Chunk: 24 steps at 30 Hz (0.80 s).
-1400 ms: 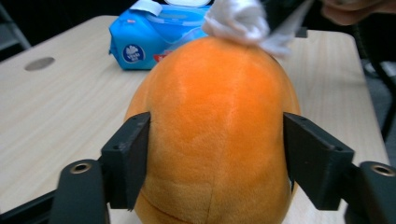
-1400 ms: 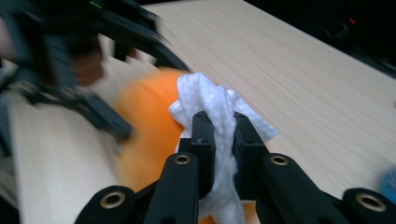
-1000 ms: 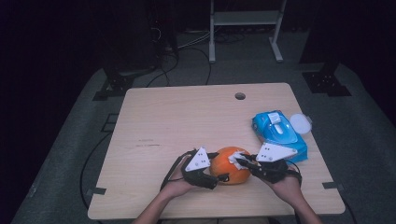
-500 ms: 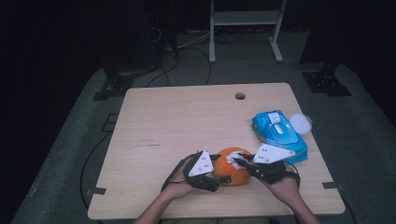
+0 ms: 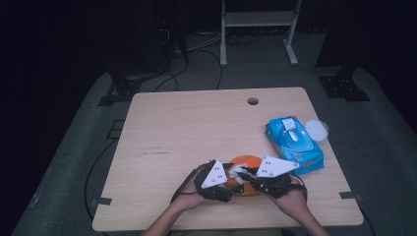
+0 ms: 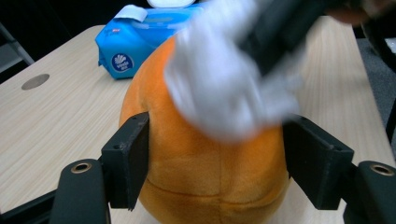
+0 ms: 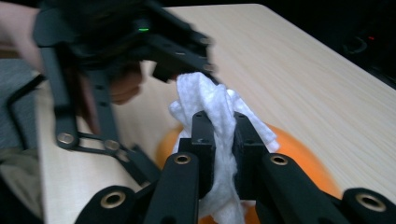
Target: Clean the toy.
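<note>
Wooden table [image 5: 196, 132], bearing all items. Orange plush ball [image 6: 205, 172], resting on the table between the jaws of the left gripper [image 6: 215, 161]; both pads press its sides, the jaws having just closed a little further. Right gripper [image 7: 219, 140], jaws narrow, clamped on a white wipe [image 7: 219, 105] that lies against the ball's top. Blue wipe pack [image 6: 135, 42], beyond the ball.
</note>
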Tool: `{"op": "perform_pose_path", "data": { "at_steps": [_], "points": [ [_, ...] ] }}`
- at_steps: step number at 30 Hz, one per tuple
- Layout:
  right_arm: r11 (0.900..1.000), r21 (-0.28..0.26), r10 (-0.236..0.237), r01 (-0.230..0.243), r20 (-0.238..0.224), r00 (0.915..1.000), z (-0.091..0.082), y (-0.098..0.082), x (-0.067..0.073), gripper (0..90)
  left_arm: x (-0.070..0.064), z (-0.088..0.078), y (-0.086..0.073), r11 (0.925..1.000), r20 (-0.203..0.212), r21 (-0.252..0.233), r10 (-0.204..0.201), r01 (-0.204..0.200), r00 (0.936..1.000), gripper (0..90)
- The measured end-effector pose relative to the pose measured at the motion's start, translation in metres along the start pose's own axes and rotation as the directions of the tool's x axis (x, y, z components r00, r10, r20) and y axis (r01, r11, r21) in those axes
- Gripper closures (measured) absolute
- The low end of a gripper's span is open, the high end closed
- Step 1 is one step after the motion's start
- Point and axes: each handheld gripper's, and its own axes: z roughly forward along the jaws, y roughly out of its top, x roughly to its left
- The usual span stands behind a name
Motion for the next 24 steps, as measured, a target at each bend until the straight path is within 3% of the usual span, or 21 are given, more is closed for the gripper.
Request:
{"op": "perform_pose_path", "data": {
  "at_steps": [3, 5, 8, 10, 11, 13, 15, 16, 21, 23, 24],
  "points": [
    [1.000, 0.009, 0.023, -0.024, 0.047, 0.9986, -0.008, -0.007, -0.014, 80.9, 0.003, -0.001, -0.001, 0.9993, 0.022, -0.011, -0.036, 0.037, 0.9991, 28.4],
    [0.998, 0.000, 0.058, -0.058, 0.053, 0.9969, -0.013, -0.013, -0.022, 80.9, 0.004, 0.000, 0.001, 0.9973, 0.041, -0.028, -0.067, 0.068, 0.9969, 28.3],
    [0.999, -0.007, 0.047, -0.047, 0.054, 0.9974, -0.012, -0.012, -0.016, 80.8, 0.000, 0.003, 0.004, 0.9992, 0.022, -0.001, -0.041, 0.041, 0.9989, 27.8],
    [0.999, -0.022, 0.039, -0.040, -0.018, 0.9991, -0.007, -0.009, -0.007, 80.8, -0.001, 0.004, 0.004, 0.9995, 0.015, 0.004, -0.032, 0.032, 0.9994, 27.7],
    [1.000, -0.013, 0.019, -0.020, -0.022, 0.9996, -0.003, -0.007, -0.002, 80.8, 0.000, 0.003, 0.003, 0.9995, 0.016, 0.013, -0.030, 0.030, 0.9994, 27.7],
    [1.000, -0.003, -0.011, 0.011, -0.014, 0.9998, 0.000, -0.004, 0.002, 80.8, 0.003, 0.001, -0.001, 0.9992, 0.021, 0.007, -0.040, 0.039, 0.9990, 28.5],
    [1.000, -0.001, -0.003, 0.003, -0.010, 0.9999, -0.002, -0.005, -0.003, 80.8, 0.008, -0.001, -0.005, 0.9977, 0.019, 0.010, -0.067, 0.067, 0.9976, 28.9],
    [1.000, 0.005, -0.001, 0.001, 0.018, 0.9998, -0.005, -0.008, -0.009, 80.9, 0.011, -0.002, -0.007, 0.9962, 0.022, 0.011, -0.086, 0.086, 0.9960, 29.1],
    [0.995, 0.009, 0.103, -0.104, 0.069, 0.9923, -0.017, -0.026, -0.033, 80.9, 0.022, -0.006, -0.016, 0.9905, 0.042, 0.020, -0.137, 0.136, 0.9897, 29.0],
    [0.993, 0.006, 0.121, -0.121, 0.057, 0.9911, -0.014, -0.029, -0.033, 80.9, 0.022, -0.005, -0.014, 0.9882, 0.044, 0.020, -0.152, 0.152, 0.9873, 25.0],
    [0.994, 0.010, 0.108, -0.109, 0.062, 0.9922, -0.012, -0.028, -0.030, 80.8, 0.022, -0.004, -0.012, 0.9857, 0.046, 0.026, -0.168, 0.167, 0.9848, 21.2]
  ]
}}
